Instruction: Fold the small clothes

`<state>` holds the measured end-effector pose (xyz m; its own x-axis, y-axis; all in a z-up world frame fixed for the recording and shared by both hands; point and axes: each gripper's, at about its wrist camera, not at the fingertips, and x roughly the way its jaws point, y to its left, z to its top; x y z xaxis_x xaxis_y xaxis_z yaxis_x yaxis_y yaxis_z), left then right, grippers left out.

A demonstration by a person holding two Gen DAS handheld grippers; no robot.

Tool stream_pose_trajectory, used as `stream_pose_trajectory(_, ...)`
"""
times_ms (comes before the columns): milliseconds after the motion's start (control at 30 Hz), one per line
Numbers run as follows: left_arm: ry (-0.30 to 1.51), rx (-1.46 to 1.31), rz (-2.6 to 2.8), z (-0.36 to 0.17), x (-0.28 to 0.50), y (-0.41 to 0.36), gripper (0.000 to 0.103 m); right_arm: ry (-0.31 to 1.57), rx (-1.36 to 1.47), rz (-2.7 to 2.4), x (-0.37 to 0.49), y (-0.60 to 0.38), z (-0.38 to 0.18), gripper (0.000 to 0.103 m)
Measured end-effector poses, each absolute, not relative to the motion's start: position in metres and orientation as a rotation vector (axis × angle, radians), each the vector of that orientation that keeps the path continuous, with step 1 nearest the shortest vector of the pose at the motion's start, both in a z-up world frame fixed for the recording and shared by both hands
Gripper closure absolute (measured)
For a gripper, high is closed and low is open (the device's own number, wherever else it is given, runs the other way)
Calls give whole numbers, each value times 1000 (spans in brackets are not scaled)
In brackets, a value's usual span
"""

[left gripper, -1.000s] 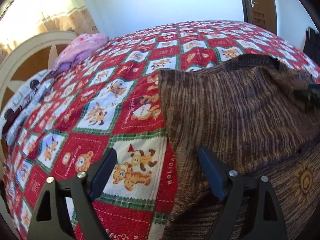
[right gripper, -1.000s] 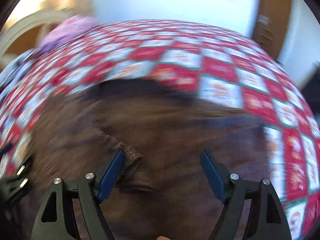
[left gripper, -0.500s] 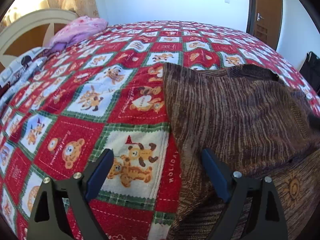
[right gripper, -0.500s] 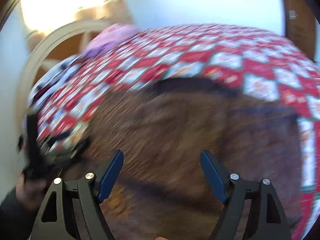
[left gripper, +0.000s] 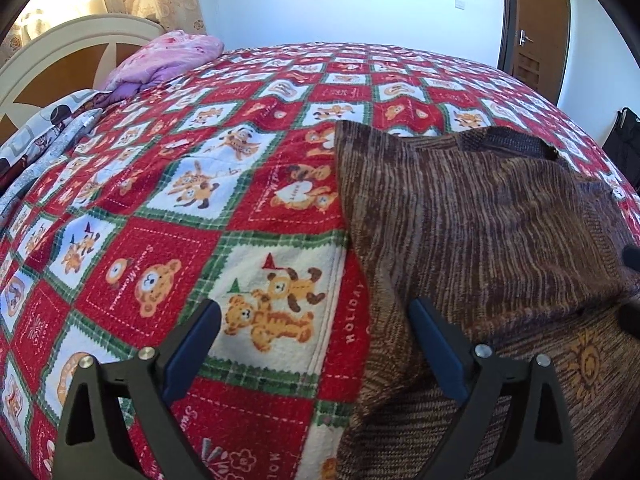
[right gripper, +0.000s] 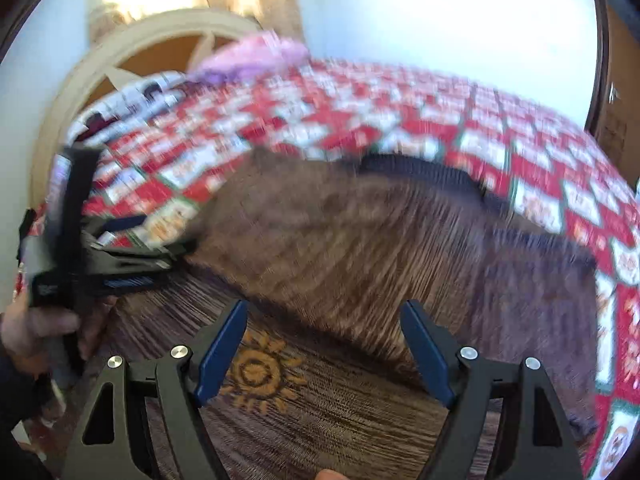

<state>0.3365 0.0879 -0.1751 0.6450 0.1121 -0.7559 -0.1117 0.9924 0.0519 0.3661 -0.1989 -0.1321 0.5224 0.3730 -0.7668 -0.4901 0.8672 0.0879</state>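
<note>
A brown striped knit sweater (left gripper: 472,232) lies on the red patchwork teddy-bear blanket (left gripper: 192,200), with one part folded over the body and an orange sun motif (left gripper: 586,364) showing. My left gripper (left gripper: 316,344) is open and empty, straddling the sweater's left edge. My right gripper (right gripper: 324,344) is open and empty above the sweater (right gripper: 360,248), near the sun motif (right gripper: 260,376). The right wrist view is blurred; it shows the left gripper tool (right gripper: 92,260) in a hand at the sweater's left side.
A pink bundle (left gripper: 168,56) and a grey patterned cloth (left gripper: 48,136) lie by the cream headboard (left gripper: 72,40) at the far left. A brown door (left gripper: 536,28) stands at the back right. A dark object (left gripper: 628,140) is at the right edge.
The right wrist view has swung left and pulled back, so the sun motif and the left tool now show. The left gripper has drawn back slightly. Both stay open.
</note>
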Motion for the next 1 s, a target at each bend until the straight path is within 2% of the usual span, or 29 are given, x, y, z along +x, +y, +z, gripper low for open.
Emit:
stream_pose_trajectory(33, 858, 3, 129, -175, 335, 88, 5, 947, -113, 517, 371, -202, -146, 23)
stream_pose_trajectory(100, 855, 5, 136, -175, 333, 88, 4, 894, -121, 522, 361, -205, -148, 23)
stream_pose_trajectory(367, 818, 26, 146, -169, 317, 84, 4, 887, -179, 479, 344, -205, -147, 23)
stream_pose_trajectory(633, 806, 29, 81, -160, 286, 74, 4, 939, -79, 422, 332, -235, -144, 23)
stream_pose_trajectory(1000, 756, 20, 35, -142, 251, 59, 4, 920, -50, 396, 304, -245, -144, 23)
